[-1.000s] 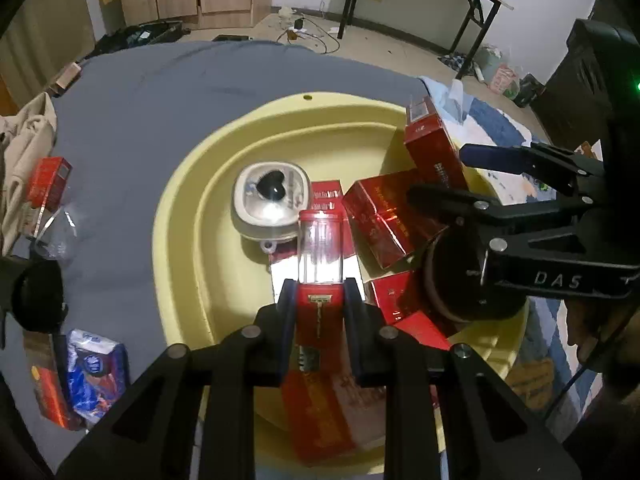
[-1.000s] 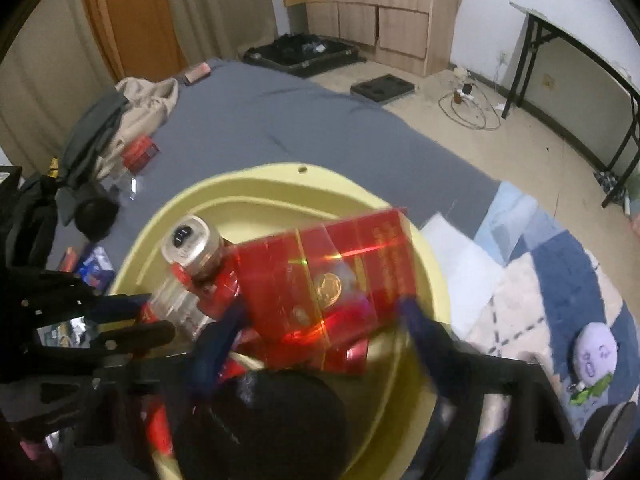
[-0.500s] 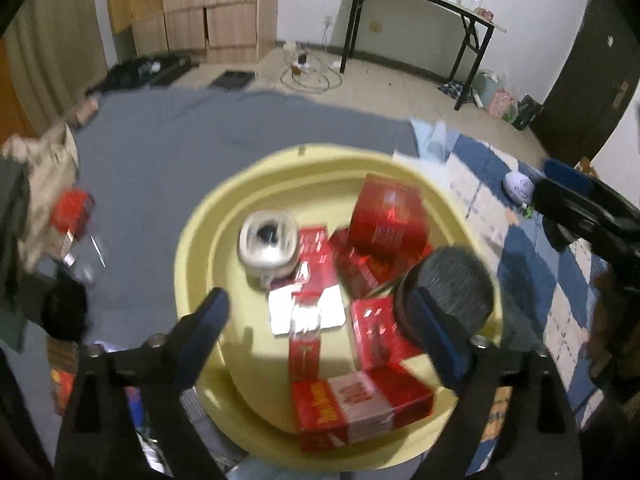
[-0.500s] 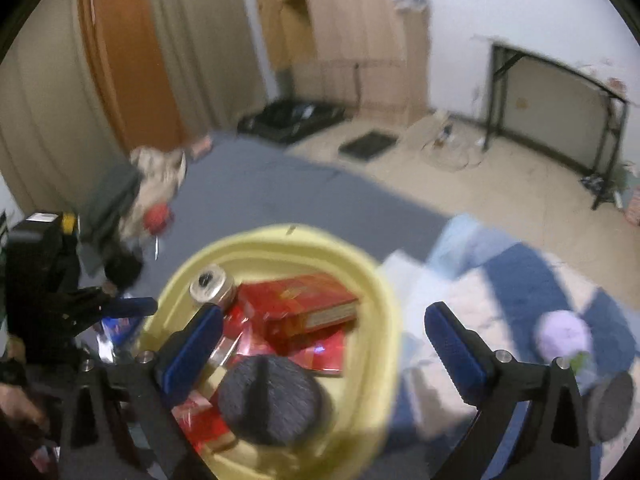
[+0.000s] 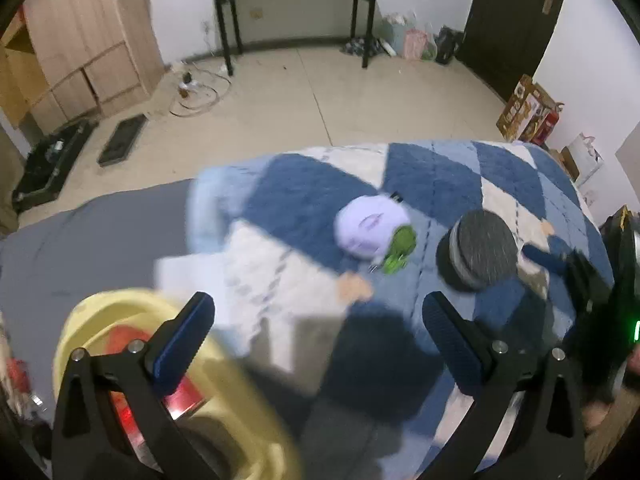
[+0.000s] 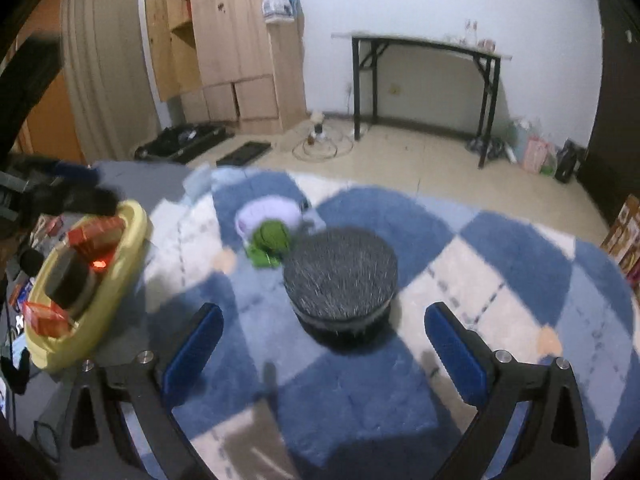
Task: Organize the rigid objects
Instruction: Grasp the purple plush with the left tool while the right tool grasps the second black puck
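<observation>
Both sets of jaws stand wide apart and hold nothing. The left gripper (image 5: pixel 316 340) is still spreading the last little way, its blue pads (image 5: pixel 182 338) framing only blanket. The right gripper (image 6: pixel 322 346) is fully spread, with blue pads (image 6: pixel 456 356) on either side of bare blanket.

Ahead of the right gripper, between its fingers but beyond their tips, a round dark puck (image 6: pixel 341 280) sits flat on a blue and white checked blanket (image 6: pixel 460 240). Its speckled grey top faces up. It is a low disc, so it has no long axis to point anywhere. In the left view the same puck (image 5: pixel 478 250) lies up and to the right of the left gripper, untouched.

Just beyond the puck lies a pale purple plush (image 6: pixel 272 216) with a green part (image 6: pixel 270 238), near but apart from the disc.

A yellow basin (image 6: pixel 128 248) rests at the left, on a grey sheet (image 5: pixel 92 240) beside the blanket. Inside it are red boxes (image 6: pixel 96 234), lying at mixed angles, and a second dark round thing (image 6: pixel 68 280). The basin contents are too blurred to tell which way any box points.

Behind the bed are a tiled floor, a black-legged table (image 6: pixel 424 52) against a white wall, and a wooden wardrobe (image 6: pixel 236 40).
</observation>
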Motion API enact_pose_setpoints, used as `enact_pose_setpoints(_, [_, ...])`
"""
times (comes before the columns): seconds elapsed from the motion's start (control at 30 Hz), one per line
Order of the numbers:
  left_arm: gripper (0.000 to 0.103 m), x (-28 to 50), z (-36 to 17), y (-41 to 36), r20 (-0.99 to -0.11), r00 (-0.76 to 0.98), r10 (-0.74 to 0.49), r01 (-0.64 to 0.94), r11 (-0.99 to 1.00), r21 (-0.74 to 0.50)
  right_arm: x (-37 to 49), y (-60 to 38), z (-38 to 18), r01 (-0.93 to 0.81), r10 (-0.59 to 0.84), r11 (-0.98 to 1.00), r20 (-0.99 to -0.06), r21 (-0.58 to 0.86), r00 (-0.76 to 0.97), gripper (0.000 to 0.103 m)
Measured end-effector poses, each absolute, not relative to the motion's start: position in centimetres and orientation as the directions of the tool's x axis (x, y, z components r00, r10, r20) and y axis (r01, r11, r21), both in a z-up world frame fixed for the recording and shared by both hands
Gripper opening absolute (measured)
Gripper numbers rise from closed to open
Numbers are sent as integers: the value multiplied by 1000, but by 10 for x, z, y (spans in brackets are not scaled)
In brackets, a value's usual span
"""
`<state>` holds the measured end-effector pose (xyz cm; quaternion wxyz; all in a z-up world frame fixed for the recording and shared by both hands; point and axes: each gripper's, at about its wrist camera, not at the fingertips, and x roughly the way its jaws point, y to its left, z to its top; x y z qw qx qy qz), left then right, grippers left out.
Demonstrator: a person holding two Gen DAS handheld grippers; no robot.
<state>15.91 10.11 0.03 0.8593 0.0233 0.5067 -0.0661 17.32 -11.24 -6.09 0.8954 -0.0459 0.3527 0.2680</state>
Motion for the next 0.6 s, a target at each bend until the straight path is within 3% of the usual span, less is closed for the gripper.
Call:
enact_pose_setpoints(0.27, [102,216,-46,71,-874,466,-138,138,987,-82,225,-106,-81,-505,473,850,-635,148,610,101])
enact_pose_setpoints(0.33, [85,220,-50,70,-869,469,-155,134,986,-103,231,-104,-86,-508,484,847,-628,159,610,84])
enact_pose_setpoints(0.37, [61,222,-55,69,-876,452,-166,129,984,-120,232,-104,-90,-516,494,840,-629,167,600,70])
enact_pose_setpoints(0.5, [59,211,-53,65,-870,468,-154,134,986,-102,231,-100,-93,-521,499,838,-620,164,606,69])
enact_pose_setpoints(0.6, [59,187,-22,79,-837,517,-182,105,983,-150,218,-103,-81,-539,505,830,-603,143,617,69])
